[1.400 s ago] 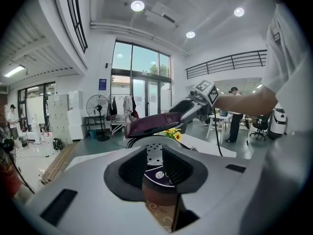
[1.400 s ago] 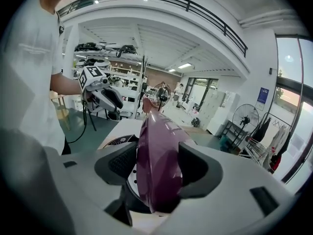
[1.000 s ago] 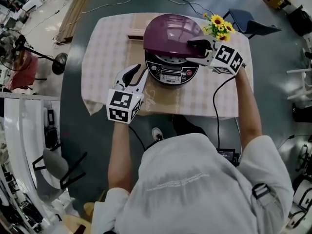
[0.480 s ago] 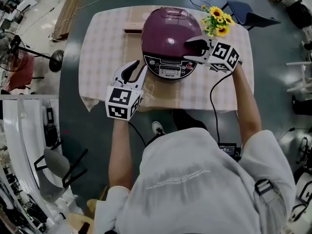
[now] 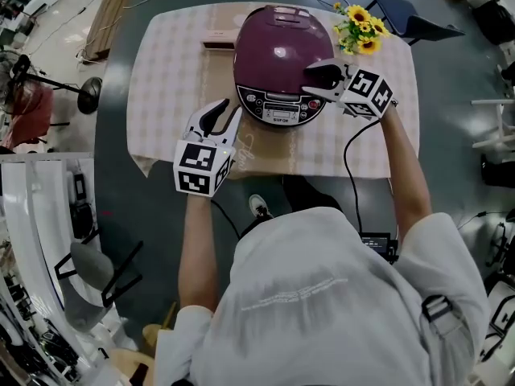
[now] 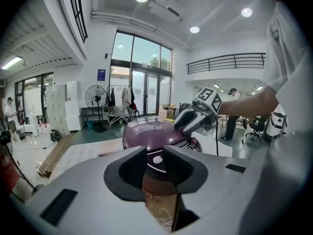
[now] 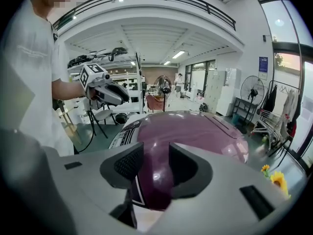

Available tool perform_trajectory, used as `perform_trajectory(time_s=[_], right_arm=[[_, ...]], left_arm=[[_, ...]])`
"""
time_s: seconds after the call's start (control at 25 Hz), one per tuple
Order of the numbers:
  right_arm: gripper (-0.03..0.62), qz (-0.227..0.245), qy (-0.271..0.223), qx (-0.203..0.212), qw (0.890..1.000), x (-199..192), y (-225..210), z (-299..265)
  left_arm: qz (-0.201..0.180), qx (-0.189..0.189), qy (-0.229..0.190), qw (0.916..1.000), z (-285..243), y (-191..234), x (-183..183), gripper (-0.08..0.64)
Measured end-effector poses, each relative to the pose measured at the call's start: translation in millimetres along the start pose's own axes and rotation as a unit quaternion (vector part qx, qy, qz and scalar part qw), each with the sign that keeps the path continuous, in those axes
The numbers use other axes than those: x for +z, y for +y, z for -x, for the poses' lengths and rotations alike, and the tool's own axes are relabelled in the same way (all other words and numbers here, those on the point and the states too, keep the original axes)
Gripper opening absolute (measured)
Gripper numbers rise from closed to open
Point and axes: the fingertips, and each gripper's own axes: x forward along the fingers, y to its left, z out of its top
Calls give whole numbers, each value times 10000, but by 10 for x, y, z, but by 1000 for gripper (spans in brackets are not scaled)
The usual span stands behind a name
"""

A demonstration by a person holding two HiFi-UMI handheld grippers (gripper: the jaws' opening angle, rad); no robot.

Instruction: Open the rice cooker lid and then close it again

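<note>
At the table's far edge, the right gripper, jaws just narrowing yet apart, hides the rice cooker's right rim; the left gripper gapes empty. The lid, earlier raised, is down.

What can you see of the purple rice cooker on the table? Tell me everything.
The round purple rice cooker has a glossy domed plastic-looking lid, shut, and a dark front control panel with buttons and a small display. It stands upright on the checked-cloth table, toward its far edge. The right hand-held gripper sits over the lid's front right; its jaws have just been closing and stand apart, only lid surface showing between them.
</note>
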Motion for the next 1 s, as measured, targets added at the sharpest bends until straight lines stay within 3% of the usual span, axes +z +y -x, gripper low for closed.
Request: perform_trajectory(time_s=[0.56,1.0], right_arm=[[196,4,60,-154,9999,10,39,-24],[202,67,97,-449,9989,-15,55,-51]], left_arm=[[165,-215,15,9996,-109,-132,-104,107],[317,-27,-24,9995,3,-35,-167,107]])
